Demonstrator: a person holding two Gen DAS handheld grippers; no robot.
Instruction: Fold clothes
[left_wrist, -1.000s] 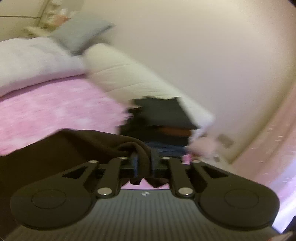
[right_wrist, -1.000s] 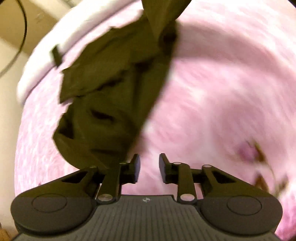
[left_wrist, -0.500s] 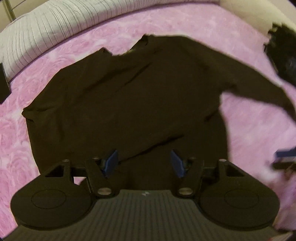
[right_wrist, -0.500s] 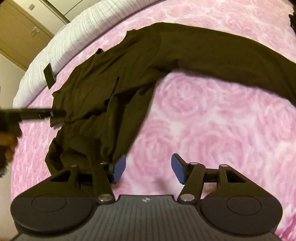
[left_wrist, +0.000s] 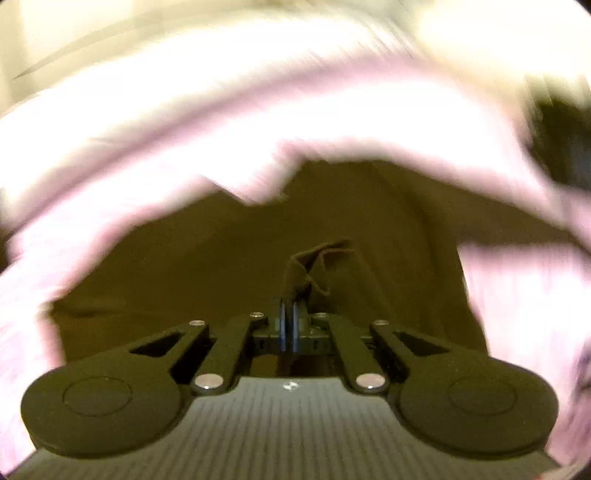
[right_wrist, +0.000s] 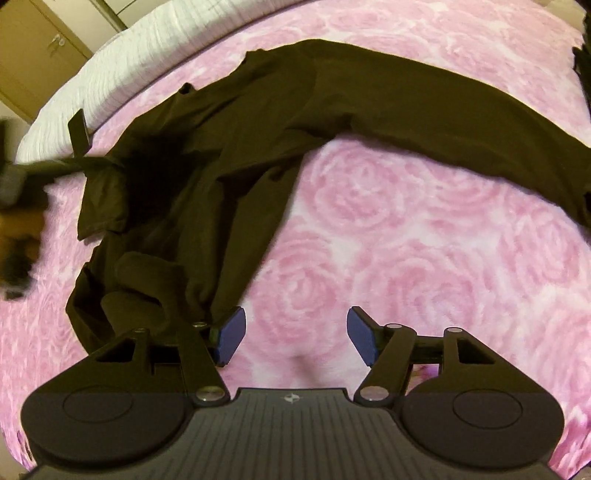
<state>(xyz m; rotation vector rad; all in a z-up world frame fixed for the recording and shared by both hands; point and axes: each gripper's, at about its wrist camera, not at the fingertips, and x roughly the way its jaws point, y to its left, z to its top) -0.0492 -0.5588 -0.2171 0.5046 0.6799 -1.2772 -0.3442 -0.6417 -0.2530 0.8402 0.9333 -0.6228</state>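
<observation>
**Dark garment pinched on the left, free on the right**

Dark brown long-sleeved garment spread over the pink rose-patterned blanket of the bed, one sleeve stretched towards the right edge, the body bunched and creased on the left side. Lying near the white striped bedding at the far edge. A small peak of the same cloth pinched and lifted by the left gripper, blue pads pressed together on it, pointing low across the garment; view much blurred. Right gripper hovering low over bare blanket, just beside the garment's lower hem, blue pads spread wide, nothing between them. At the left edge of the right view, a blurred dark tool and a hand, details not clear.
</observation>
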